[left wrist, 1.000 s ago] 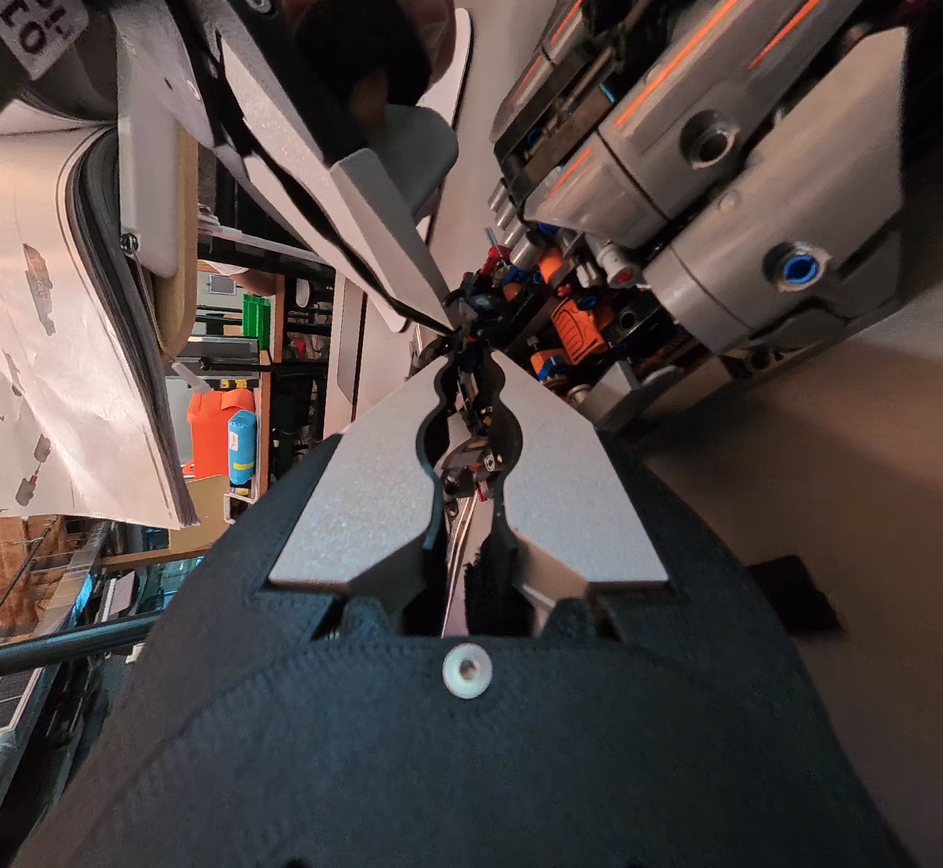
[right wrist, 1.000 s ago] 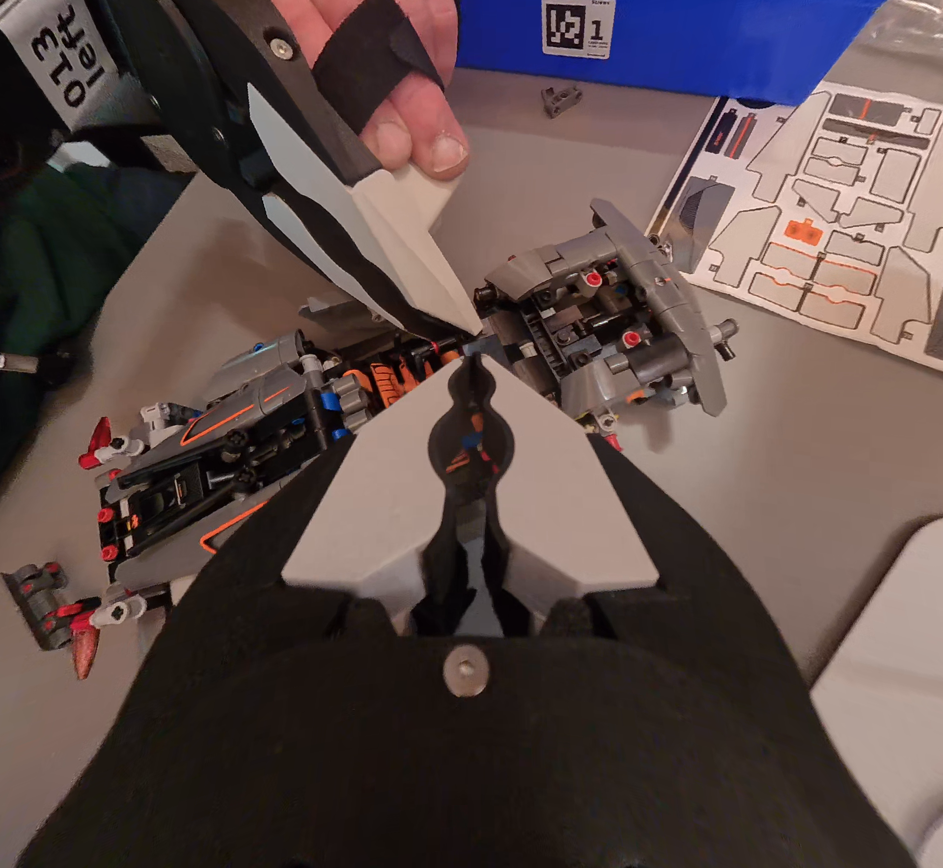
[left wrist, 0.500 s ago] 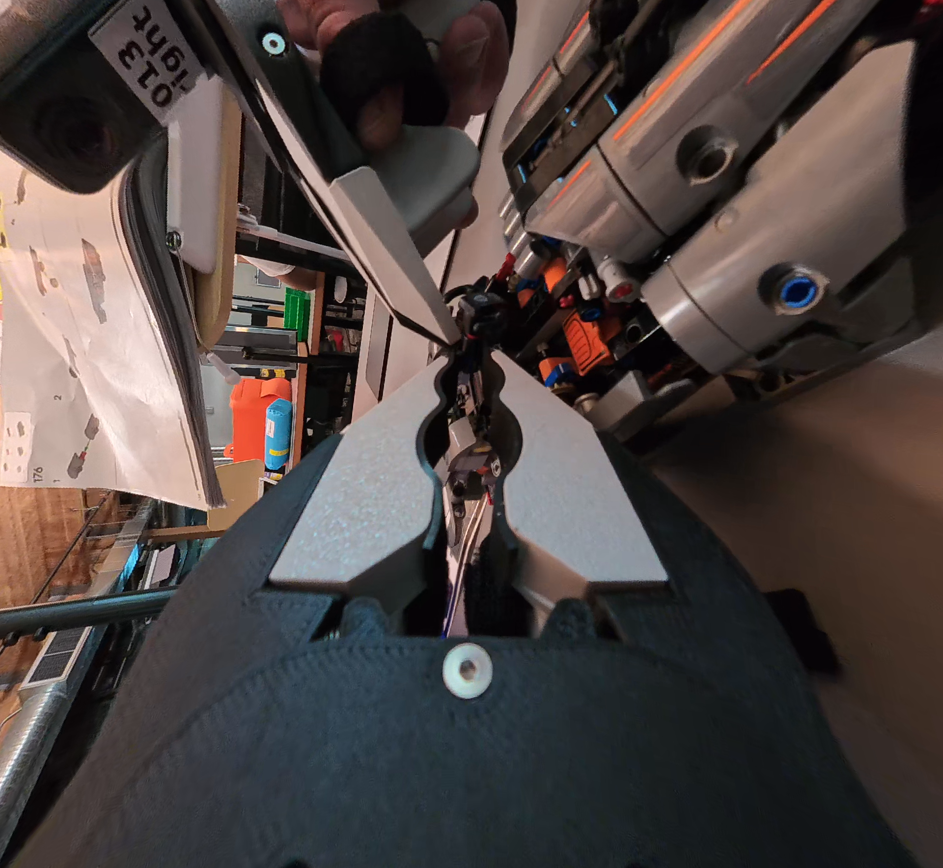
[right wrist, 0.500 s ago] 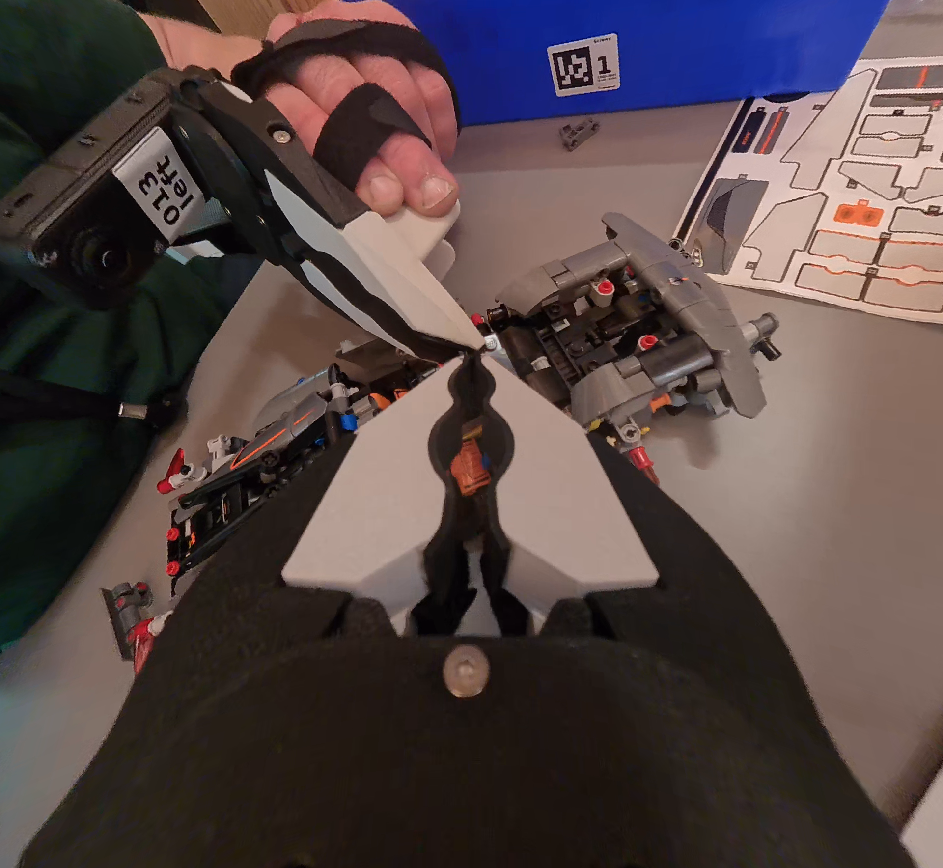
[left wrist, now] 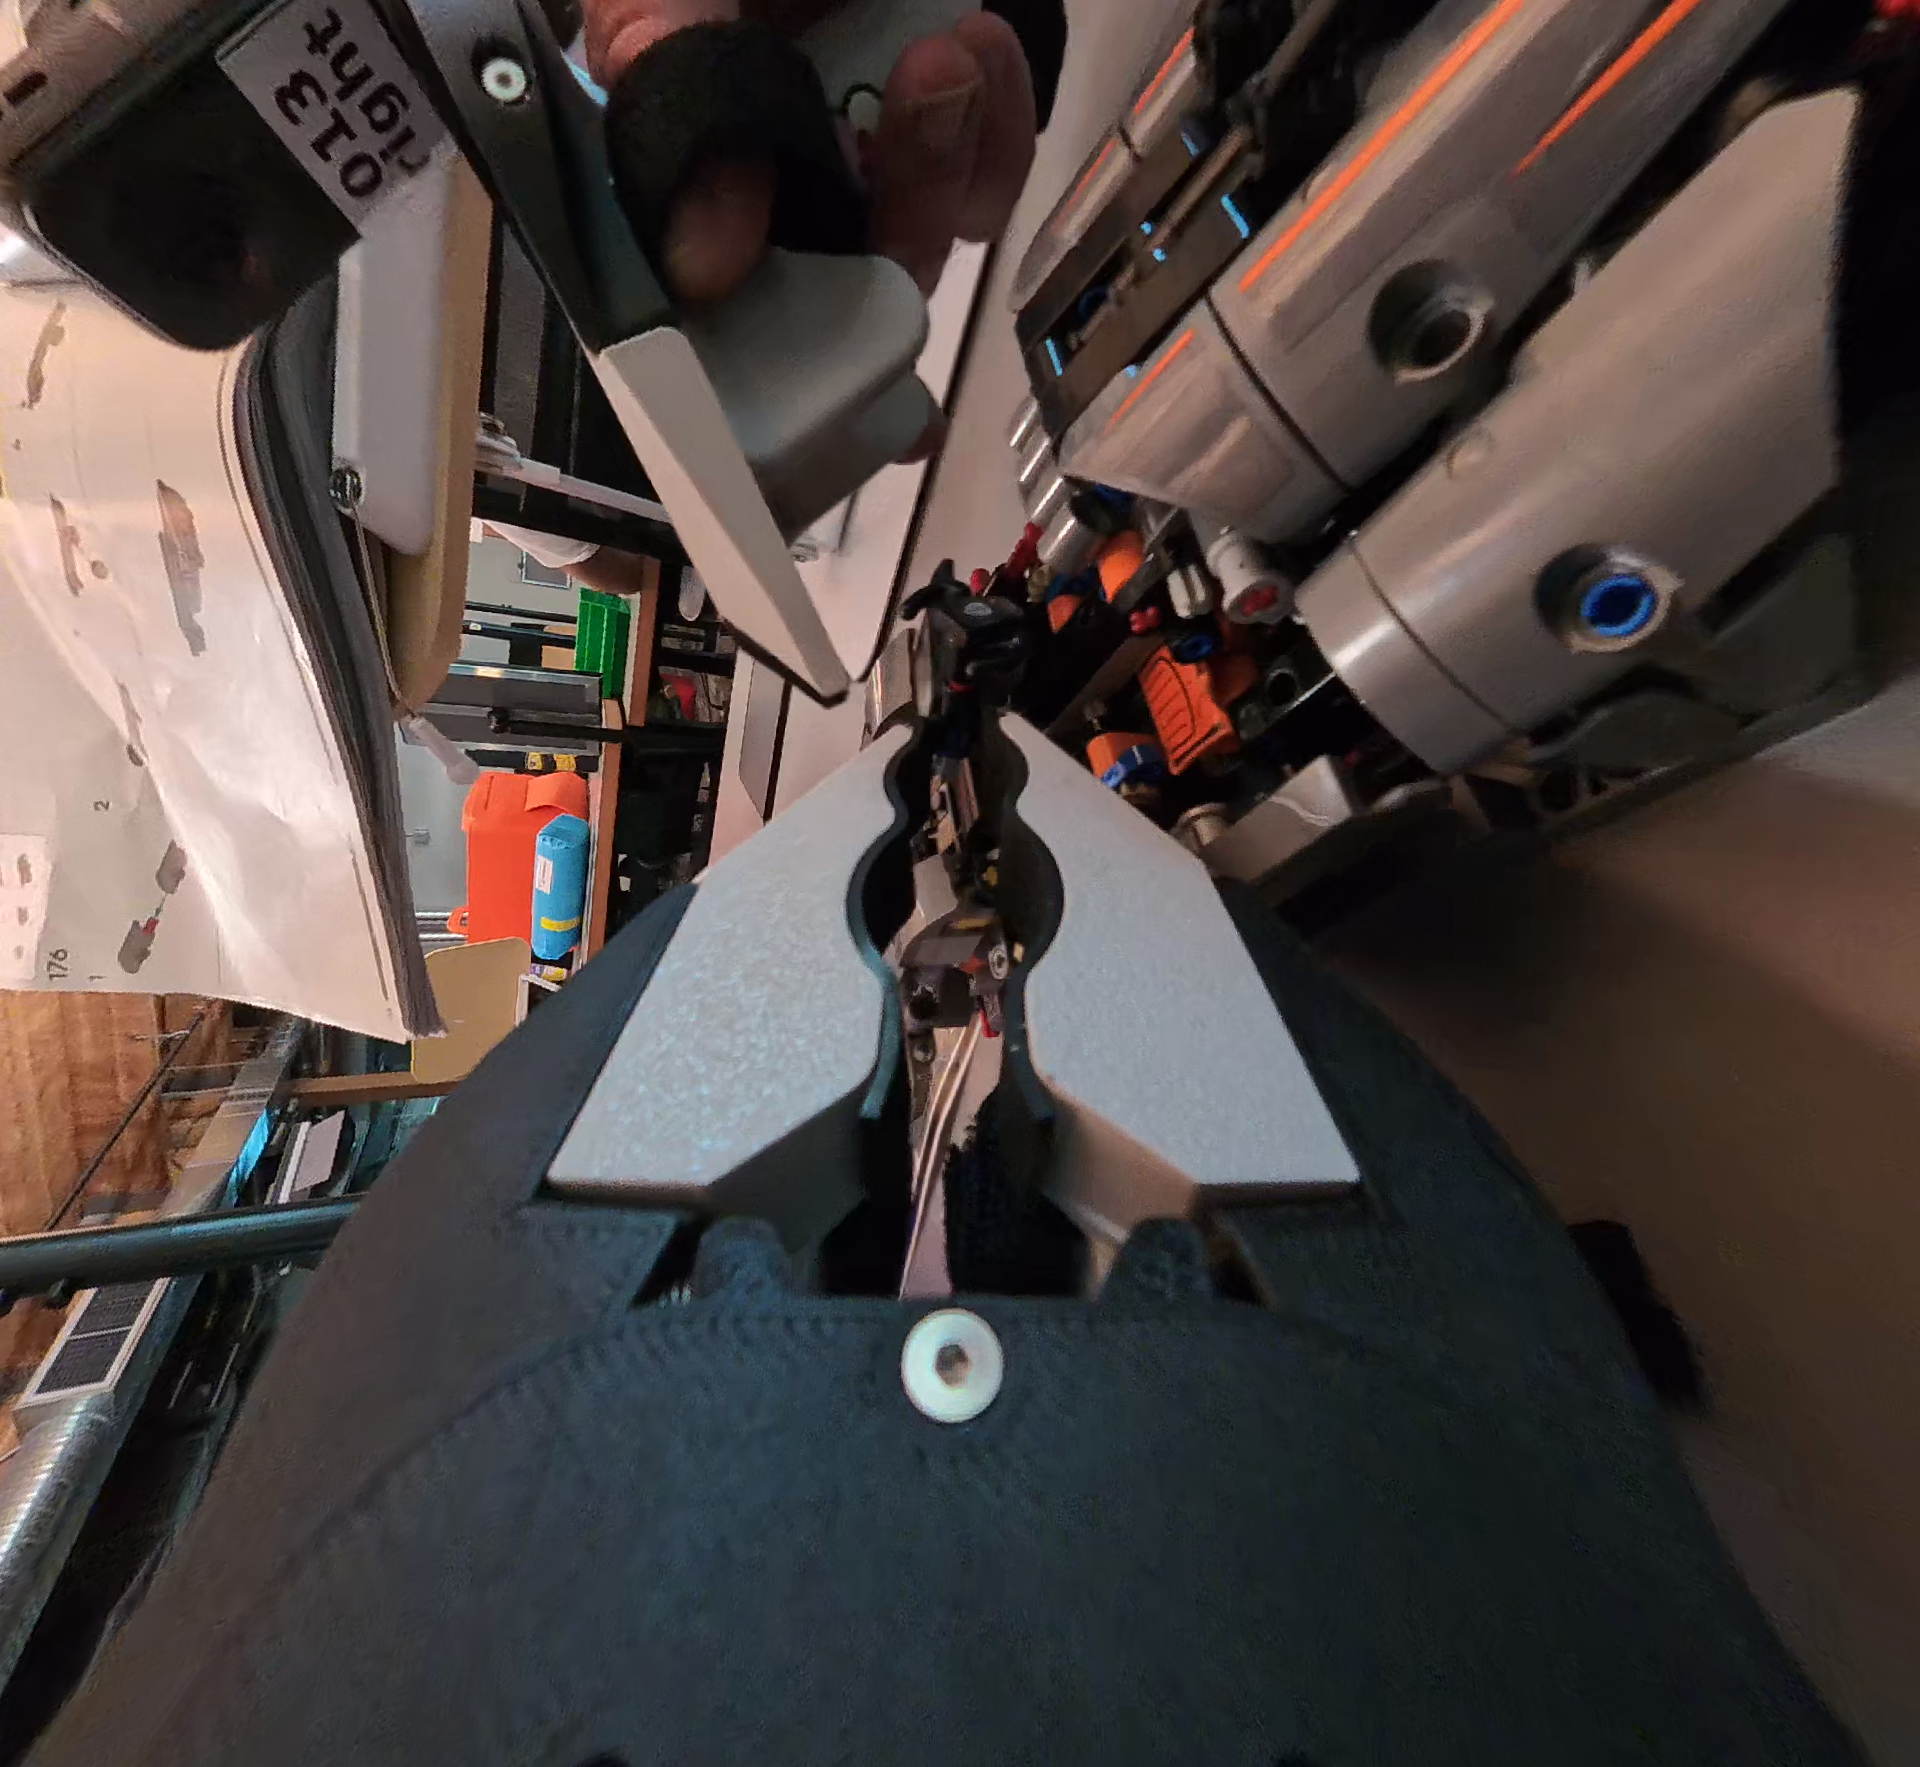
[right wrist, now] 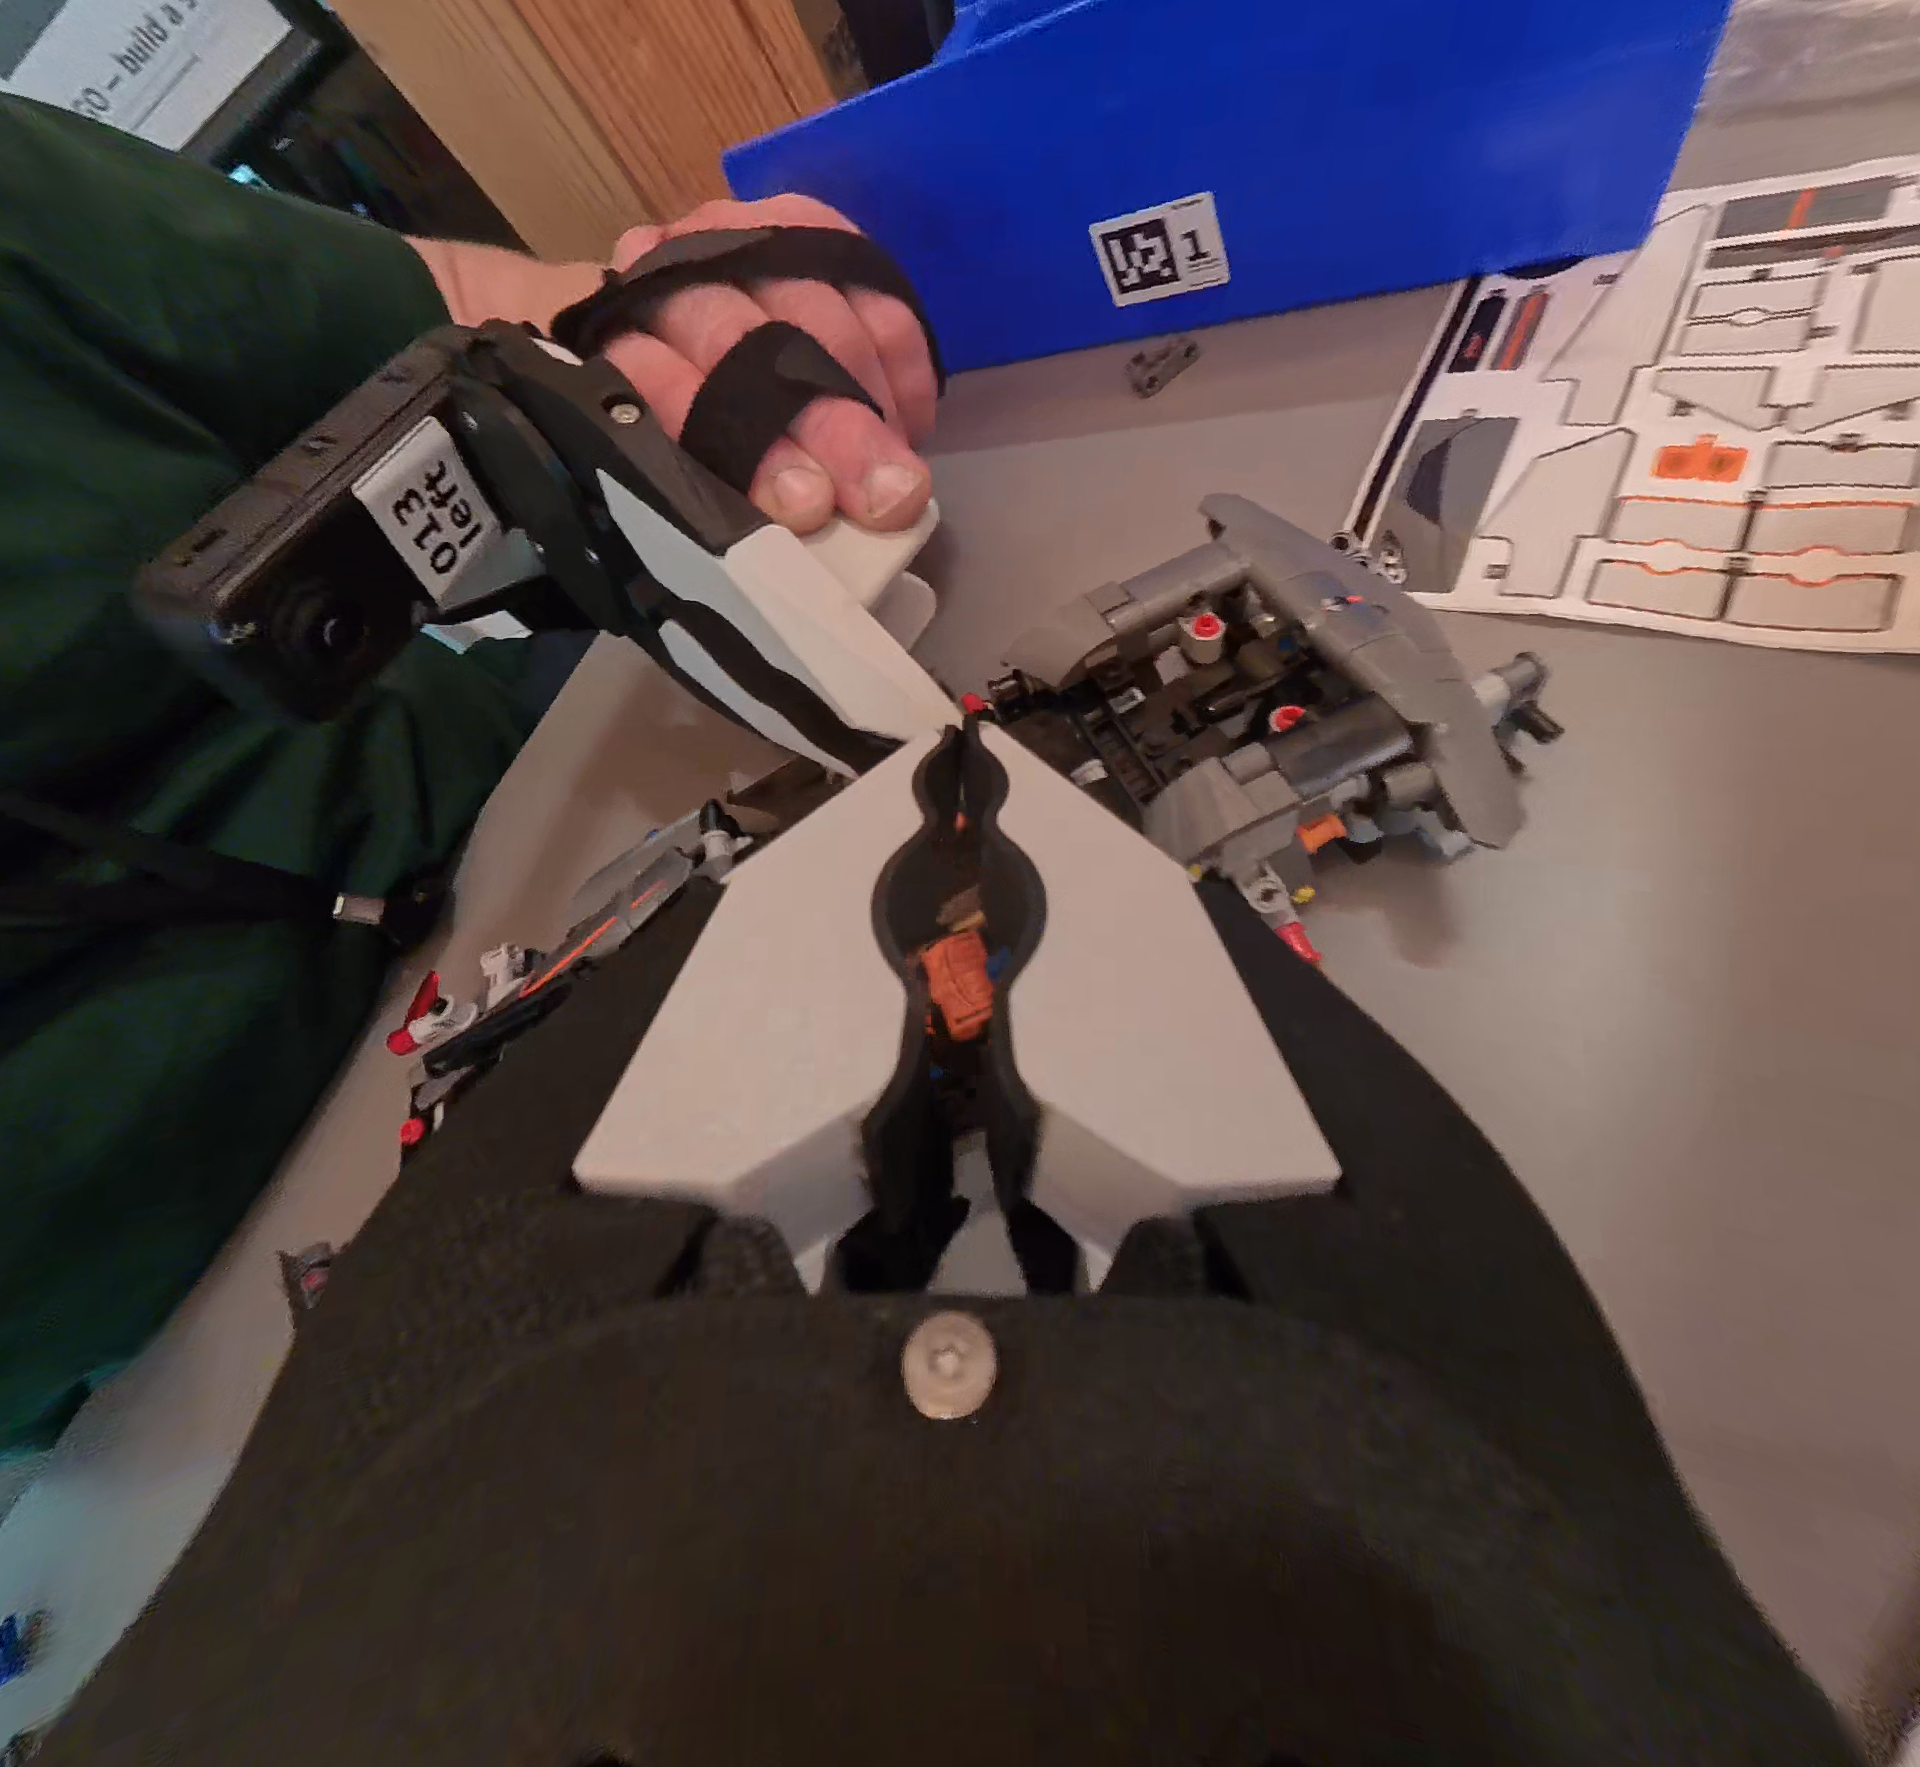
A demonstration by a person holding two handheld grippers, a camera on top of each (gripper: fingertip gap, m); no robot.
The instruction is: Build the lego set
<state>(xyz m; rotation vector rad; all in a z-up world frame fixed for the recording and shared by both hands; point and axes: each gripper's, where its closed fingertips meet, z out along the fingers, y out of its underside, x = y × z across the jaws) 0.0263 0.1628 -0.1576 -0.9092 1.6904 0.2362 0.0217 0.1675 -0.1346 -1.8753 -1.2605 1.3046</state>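
Left wrist view. Your left gripper [left wrist: 951, 730] has its jaws drawn almost together, with only a thin slot between the tips. A small dark piece [left wrist: 971, 631] with a red dot stands just at the tips; whether the jaws actually pinch it cannot be told from here. The right gripper [left wrist: 831, 678] comes in from above the left gripper and its tip sits just beside that piece, jaws closed as far as can be seen. The two tips meet there, in my judgement, to seat or steady a small part. The long grey model section [left wrist: 1455, 346], with orange stripes and blue pins, lies close to the right of the left gripper on the table [left wrist: 1662, 990]. An open instruction booklet [left wrist: 156, 678] hangs at the left.

Right wrist view. Your right gripper [right wrist: 961, 741] shows jaws nearly closed; a thin dark part with a red tip [right wrist: 971, 715] stands between the tips, apparently held. The left gripper [right wrist: 904, 720] touches in from the left. Just right of the right gripper rests a blocky grey section [right wrist: 1330, 678], dark inside with red pins. A sticker sheet [right wrist: 1714, 470] and a blue bin [right wrist: 1351, 107] lie beyond it.
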